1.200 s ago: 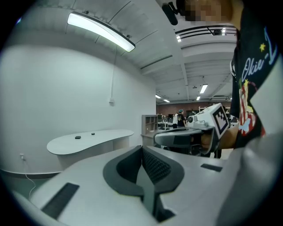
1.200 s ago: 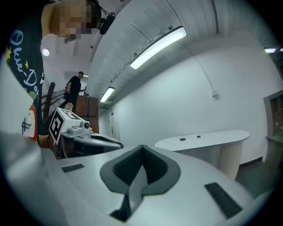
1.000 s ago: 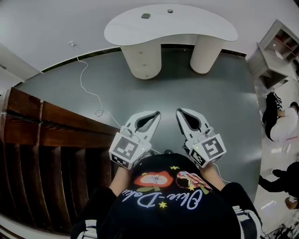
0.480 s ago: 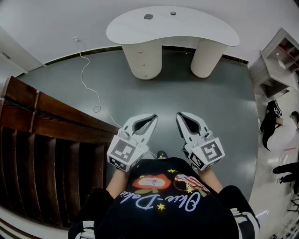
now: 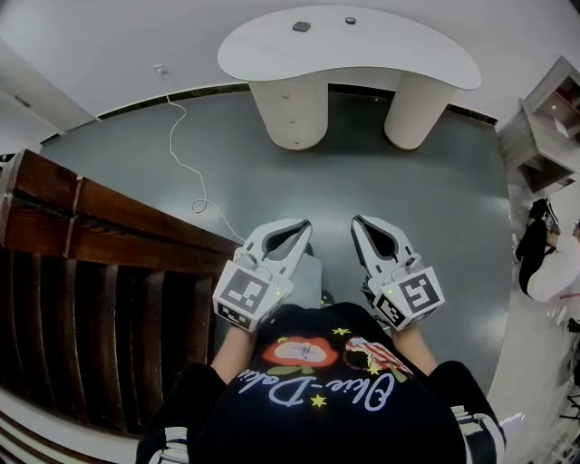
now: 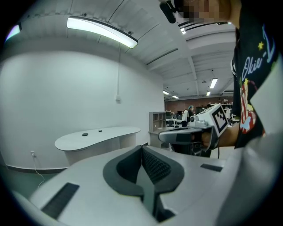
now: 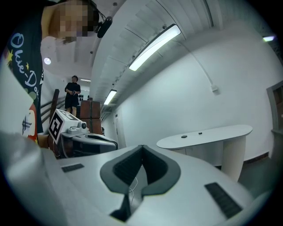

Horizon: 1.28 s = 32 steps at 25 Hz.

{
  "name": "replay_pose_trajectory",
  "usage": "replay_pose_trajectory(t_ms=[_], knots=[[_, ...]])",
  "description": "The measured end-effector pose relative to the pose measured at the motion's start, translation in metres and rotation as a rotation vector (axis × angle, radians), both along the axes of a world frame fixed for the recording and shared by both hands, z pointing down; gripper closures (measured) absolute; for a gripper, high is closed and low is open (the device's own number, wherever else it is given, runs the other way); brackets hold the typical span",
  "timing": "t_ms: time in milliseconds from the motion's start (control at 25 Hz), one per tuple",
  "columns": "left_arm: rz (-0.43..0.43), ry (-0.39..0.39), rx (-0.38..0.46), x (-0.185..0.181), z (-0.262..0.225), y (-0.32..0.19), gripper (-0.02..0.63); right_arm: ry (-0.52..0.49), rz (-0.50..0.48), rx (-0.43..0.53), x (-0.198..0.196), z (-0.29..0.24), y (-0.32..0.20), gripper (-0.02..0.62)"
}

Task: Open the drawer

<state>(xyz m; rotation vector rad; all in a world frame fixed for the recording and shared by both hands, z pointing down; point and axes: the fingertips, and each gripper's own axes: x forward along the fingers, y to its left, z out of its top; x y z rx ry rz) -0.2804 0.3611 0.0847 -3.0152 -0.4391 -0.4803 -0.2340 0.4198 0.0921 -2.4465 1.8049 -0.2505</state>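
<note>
A white curved table (image 5: 381, 50) stands ahead on two round pedestals. The left pedestal (image 5: 288, 113) has small knobs on its front; drawer fronts are too small to make out. Both grippers are held side by side near the person's chest, far short of the table. My left gripper (image 5: 304, 224) is shut with nothing in it. My right gripper (image 5: 358, 220) is likewise shut and empty. The left gripper view has my left gripper (image 6: 142, 148) with the table (image 6: 97, 134) beyond it. The right gripper view has my right gripper (image 7: 141, 147) and the table (image 7: 203, 134).
A dark wooden slatted structure (image 5: 100, 236) runs along the left. A white cable (image 5: 186, 145) trails over the grey floor (image 5: 435, 199) from the wall. Two small dark items (image 5: 302, 26) lie on the tabletop. A grey shelf unit (image 5: 548, 122) and a person (image 5: 544, 254) are at the right.
The head view has swung, so the table and the wooden structure sit further right in the picture. Both grippers stay shut and side by side, shifted slightly right.
</note>
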Motion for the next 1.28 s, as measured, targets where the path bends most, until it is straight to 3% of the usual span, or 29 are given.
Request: replay_pose_trajectory(t_ms=[640, 1280], knots=[[0.048, 0.029, 0.012, 0.109, 0.002, -0.084, 0.601, 0.009, 0.072, -0.046, 0.099, 0.0, -0.072, 0.595], [0.072, 0.033, -0.05, 0.196, 0.008, -0.182, 0.601, 0.003, 0.123, -0.078, 0.183, 0.004, -0.158, 0.595]])
